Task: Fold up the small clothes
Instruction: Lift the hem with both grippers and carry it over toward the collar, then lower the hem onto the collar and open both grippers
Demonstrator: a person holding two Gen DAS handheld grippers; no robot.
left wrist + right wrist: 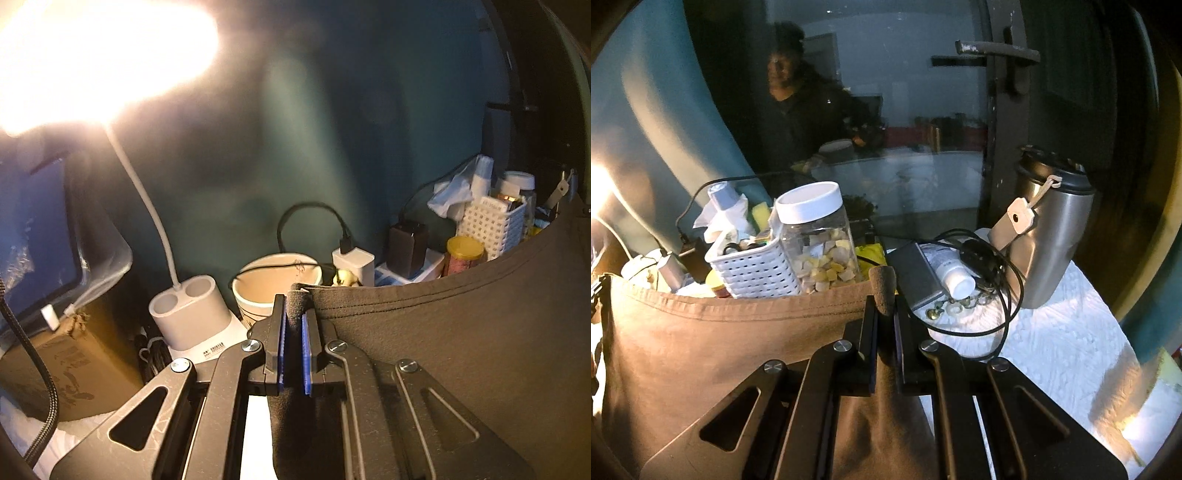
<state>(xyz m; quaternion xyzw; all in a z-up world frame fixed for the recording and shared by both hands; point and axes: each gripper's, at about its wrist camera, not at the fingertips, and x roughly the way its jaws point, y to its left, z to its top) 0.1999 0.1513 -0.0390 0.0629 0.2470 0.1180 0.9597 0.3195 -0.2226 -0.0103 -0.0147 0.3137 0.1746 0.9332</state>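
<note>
Cluttered worktop [1071, 350] behind: left gripper [294, 325] and right gripper [885, 317], both level, fingers clamped on opposite corners of a brown garment [461, 332] stretched between them.

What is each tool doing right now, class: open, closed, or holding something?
Left tool: closed on a corner of the dark brown hemmed cotton garment.
Right tool: closed on the same garment's other corner.
</note>
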